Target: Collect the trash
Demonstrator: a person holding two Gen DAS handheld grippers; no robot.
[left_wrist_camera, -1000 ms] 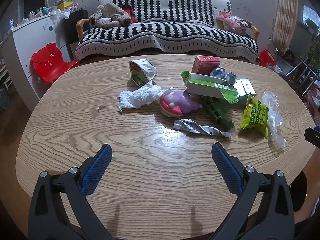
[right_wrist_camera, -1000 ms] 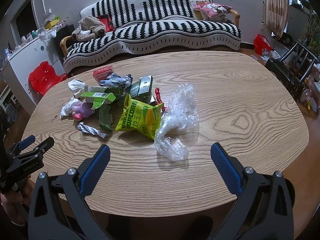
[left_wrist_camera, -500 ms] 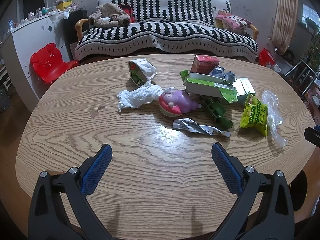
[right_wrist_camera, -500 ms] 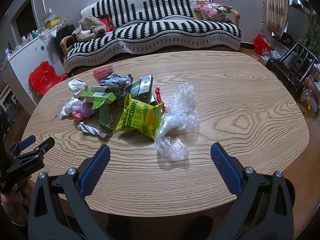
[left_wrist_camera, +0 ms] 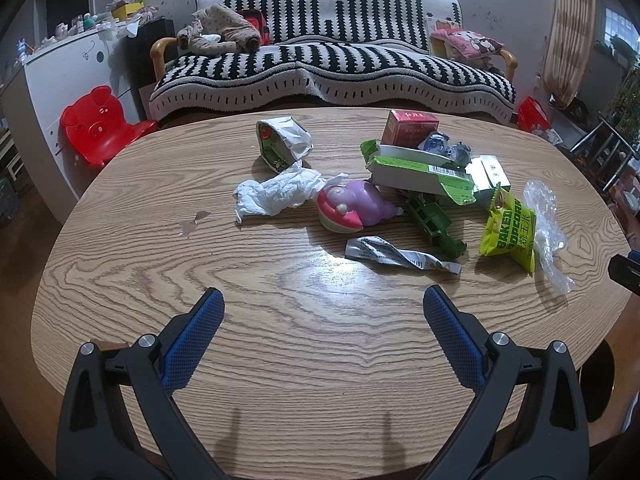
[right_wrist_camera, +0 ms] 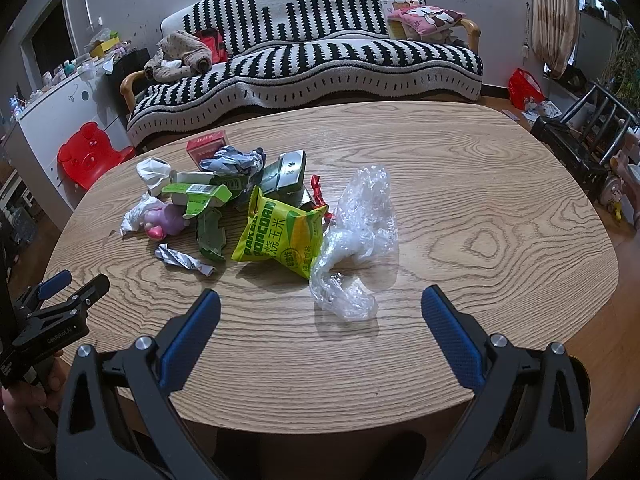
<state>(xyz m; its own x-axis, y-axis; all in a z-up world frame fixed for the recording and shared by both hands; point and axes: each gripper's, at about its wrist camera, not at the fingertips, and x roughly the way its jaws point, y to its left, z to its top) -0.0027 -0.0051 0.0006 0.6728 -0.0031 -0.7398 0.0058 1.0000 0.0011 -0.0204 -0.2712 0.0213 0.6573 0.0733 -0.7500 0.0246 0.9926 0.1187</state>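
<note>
Both my tongs hang wide and empty over the near edge of the bench [right_wrist_camera: 460, 184]: the left tongs [left_wrist_camera: 323, 312] face the twisted silver wrapper [left_wrist_camera: 396, 258], the right tongs [right_wrist_camera: 320, 312] face the clear plastic bag [right_wrist_camera: 356, 240]. The trash sits in one loose heap on the left half of the bench, none of it lifted yet.

I judge the plastic bag the best first pick for my right side. It lies nearest, just beside the yellow popcorn packet [right_wrist_camera: 282, 234]. I would come in low over its crumpled near end and close on the bunched film, not on a flat part that would slip.

I see no bin, basket or sack in either view, so I cannot tell where the trash should go. The green and white carton [left_wrist_camera: 420, 170] gapes open; its inside is hidden.
</note>
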